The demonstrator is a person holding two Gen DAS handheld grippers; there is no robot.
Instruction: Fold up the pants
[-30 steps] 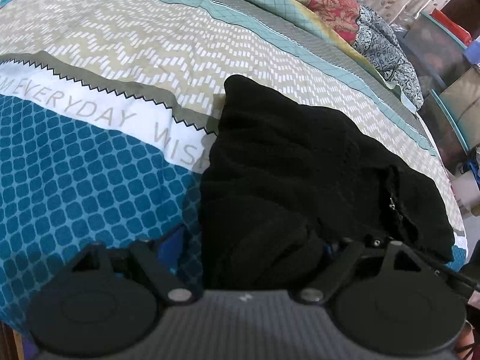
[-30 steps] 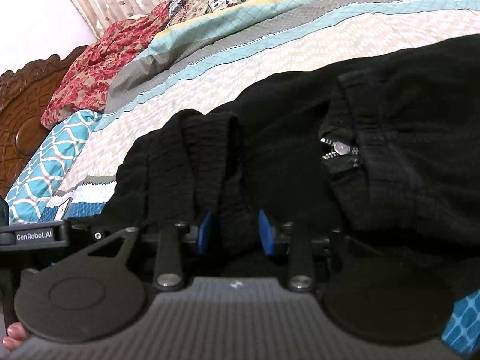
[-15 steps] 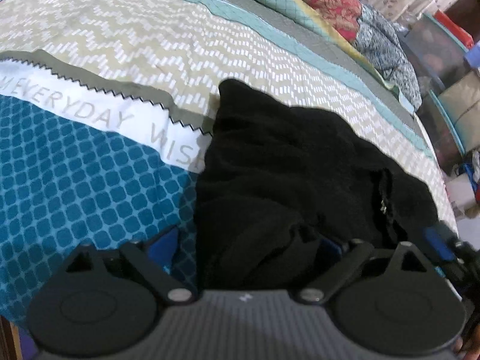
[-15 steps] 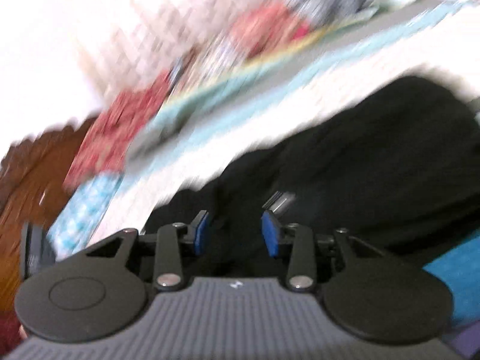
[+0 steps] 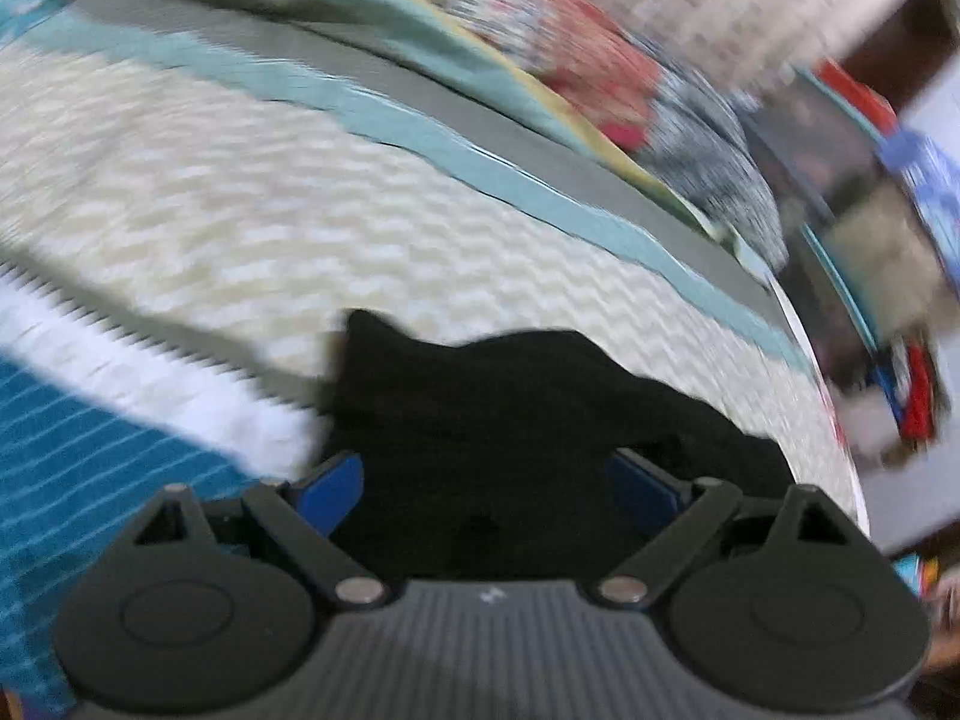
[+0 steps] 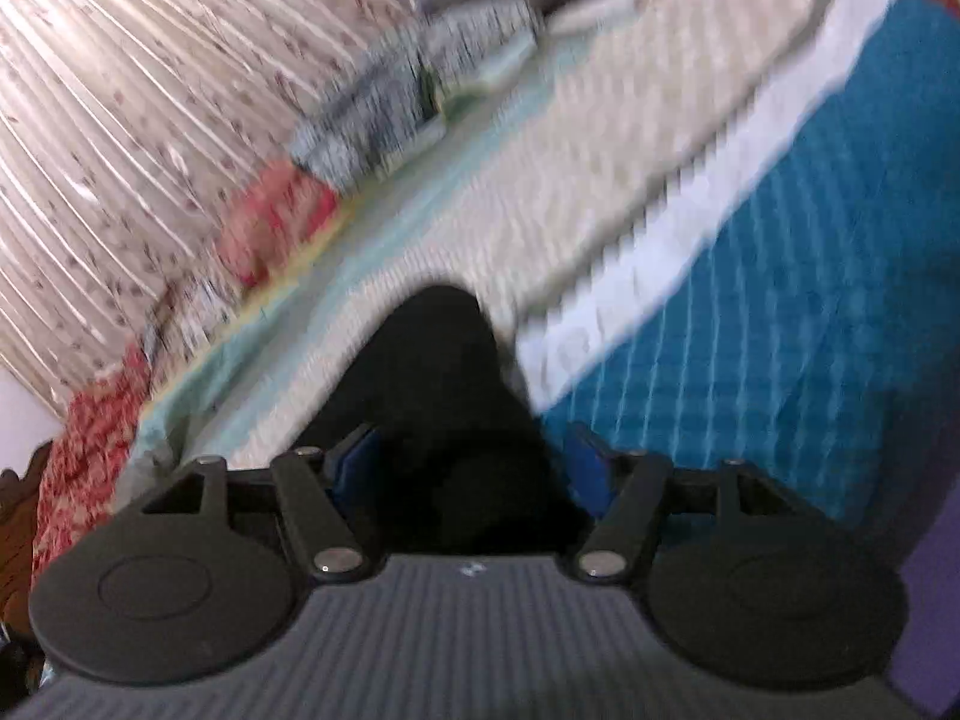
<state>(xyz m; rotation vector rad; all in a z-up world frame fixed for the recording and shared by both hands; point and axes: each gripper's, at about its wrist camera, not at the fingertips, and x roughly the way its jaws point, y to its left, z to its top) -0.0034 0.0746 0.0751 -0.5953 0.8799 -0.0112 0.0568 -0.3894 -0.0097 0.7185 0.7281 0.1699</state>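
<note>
The black pants point(image 5: 510, 402) lie in a bundle on the patterned bedspread point(image 5: 240, 228). Both views are blurred by motion. My left gripper point(image 5: 489, 489) is open, its blue pads wide apart on either side of the near edge of the pants. In the right wrist view the pants point(image 6: 438, 396) fill the space in front of my right gripper point(image 6: 474, 468), which is open with its blue pads spread around the black cloth. Neither gripper holds the fabric.
Red floral and grey patterned pillows point(image 5: 600, 90) lie along the far side of the bed. A curtain point(image 6: 120, 120) hangs behind the bed. Boxes and clutter point(image 5: 870, 240) stand off the bed's right edge.
My right gripper has opened and let go of the pants, and has swung round to a new angle. My left gripper has pulled back and tilted up; the pants look smaller.
</note>
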